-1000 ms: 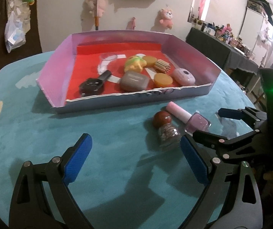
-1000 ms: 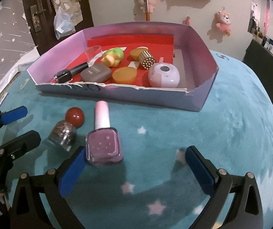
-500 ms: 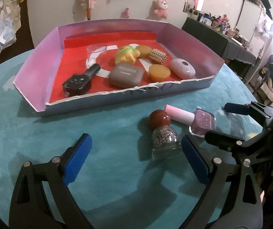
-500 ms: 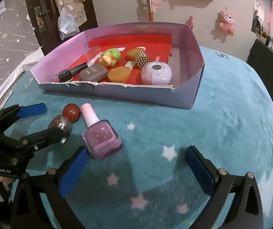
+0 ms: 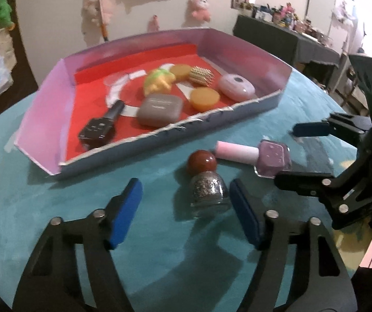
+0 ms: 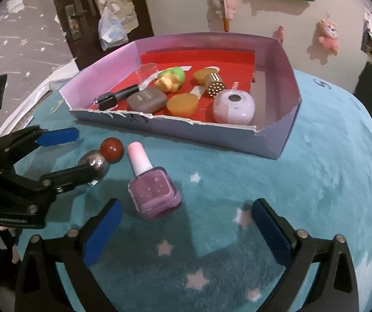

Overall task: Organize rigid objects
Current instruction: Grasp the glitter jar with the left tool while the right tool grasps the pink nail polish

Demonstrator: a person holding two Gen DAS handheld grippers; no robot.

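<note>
Two bottles lie outside the tray's (image 6: 175, 127) near edge, mid-table: glitter bottle (image 5: 206, 191) w/ red cap, pink polish (image 6: 152, 189). Left gripper (image 5: 186, 208) gapes around the glitter one, right gripper (image 6: 186, 221) spread behind the polish, prob. lining up grabs.

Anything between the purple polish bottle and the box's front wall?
No. In the right wrist view, only bare teal cloth lies between purple bottle and box.
</note>
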